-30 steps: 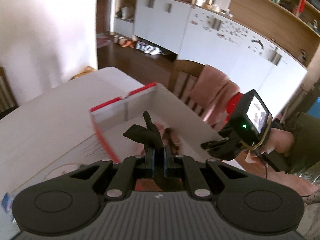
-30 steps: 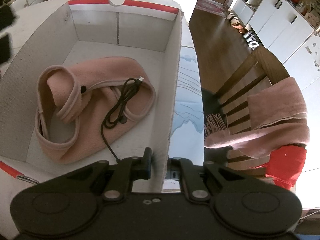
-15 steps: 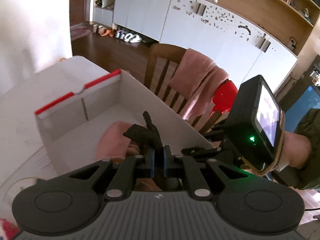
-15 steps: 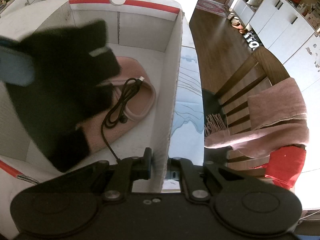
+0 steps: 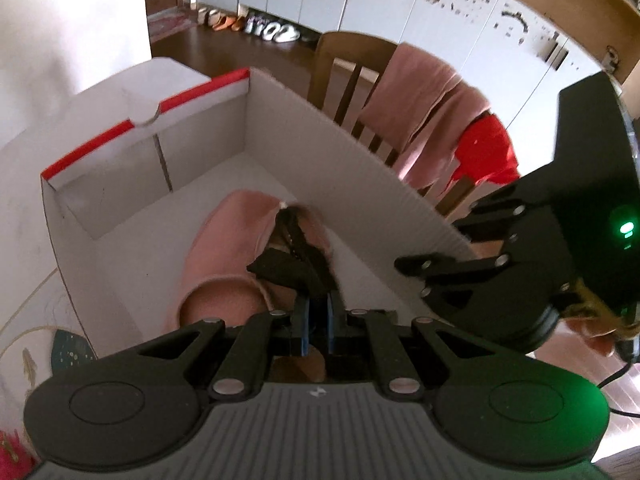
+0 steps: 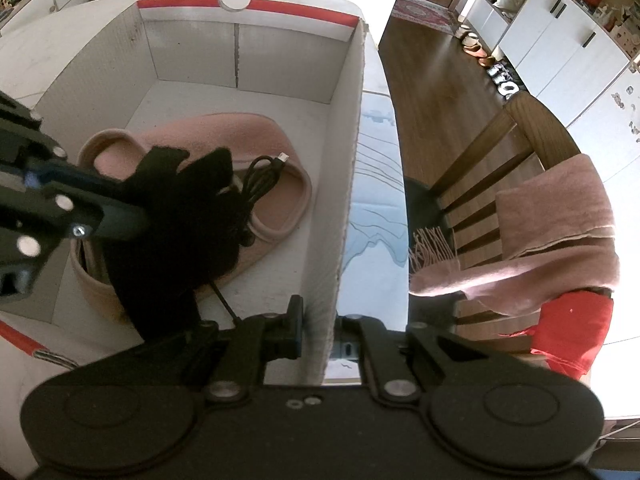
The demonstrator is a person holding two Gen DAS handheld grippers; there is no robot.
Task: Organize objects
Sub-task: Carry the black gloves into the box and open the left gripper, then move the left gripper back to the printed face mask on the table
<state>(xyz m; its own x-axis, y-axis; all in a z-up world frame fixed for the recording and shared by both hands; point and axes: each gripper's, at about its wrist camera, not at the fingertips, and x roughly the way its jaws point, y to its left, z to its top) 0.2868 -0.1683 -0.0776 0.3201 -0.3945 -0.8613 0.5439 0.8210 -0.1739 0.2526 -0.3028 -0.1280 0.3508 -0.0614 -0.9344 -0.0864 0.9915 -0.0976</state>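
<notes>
A white cardboard box point(image 6: 192, 52) with a red rim stands on the table. In it lies a pink knitted scarf point(image 6: 224, 132) with a coiled black cable point(image 6: 264, 176) on top. My left gripper point(image 5: 316, 304) is shut on a black glove point(image 5: 292, 268), which hangs low inside the box and drapes onto the scarf point(image 5: 232, 236). In the right wrist view the glove point(image 6: 176, 216) covers the scarf's near part. My right gripper point(image 6: 320, 320) is shut on the box's right wall, one finger inside and one outside.
A wooden chair point(image 6: 480, 184) stands close beside the box, draped with a pink shawl point(image 6: 560, 216) and a red cloth point(image 6: 572, 328). A light-blue patterned cover point(image 6: 372, 208) lies on the table by the box. White cabinets point(image 5: 400, 8) and shoes are farther off.
My left gripper has come down into the box with the black glove, which now rests over the pink scarf. The right gripper has stayed clamped on the box wall.
</notes>
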